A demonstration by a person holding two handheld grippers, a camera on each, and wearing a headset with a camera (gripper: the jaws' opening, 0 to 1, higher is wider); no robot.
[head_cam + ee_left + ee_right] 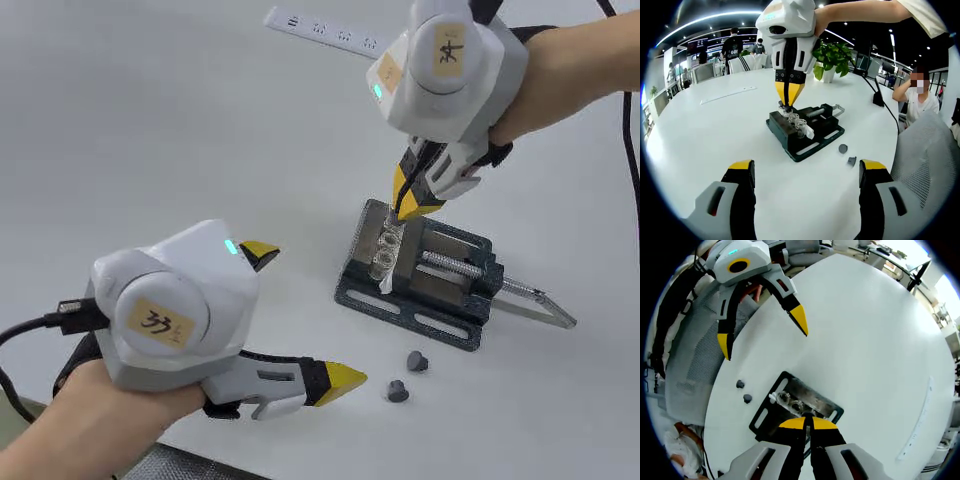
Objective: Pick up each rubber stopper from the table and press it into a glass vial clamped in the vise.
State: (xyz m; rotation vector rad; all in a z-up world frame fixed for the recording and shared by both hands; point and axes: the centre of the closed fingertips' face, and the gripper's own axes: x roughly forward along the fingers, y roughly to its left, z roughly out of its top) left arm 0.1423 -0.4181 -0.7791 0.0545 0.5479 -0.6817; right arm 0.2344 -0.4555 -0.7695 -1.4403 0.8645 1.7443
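Grey rubber: two stoppers (pixel 417 361) lay loose on the white worktop (pixel 150 130), close beside each other, to the near side of the dark vise (pixel 440 290) at its right. As far as I could see in the head view, neither touched the vise base.

Glass vials (pixel 387 250) stood in a row clamped in the vise, and the row's long axis ran near to far. I could not tell how many were already plugged, as they were too small and clear.

Right tool (pixel 412 205): it pointed down over the far end of the vial row, with its tips at a vial mouth. The jaws were drawn together, the yellow tips meeting with only a hairline between them in its own view. I could not tell whether a stopper sat pinched there, because the tips hid the spot.

Left tool (pixel 303 314): it was held low over the near left of the worktop and pointed right. Its jaws were spread wide, with nothing between them.

Relation for the coming pick: the stoppers lay to the right of the left tool, just beyond its nearer jaw tip and a little off its centre line toward the near edge. The right tool was well apart from them, up over the vise. I judged the left tool the nearer. It would need a short shift right and nearward, plus a downward tilt, to straddle one stopper. With the pair so close together, a wide-open approach risked nudging the second.
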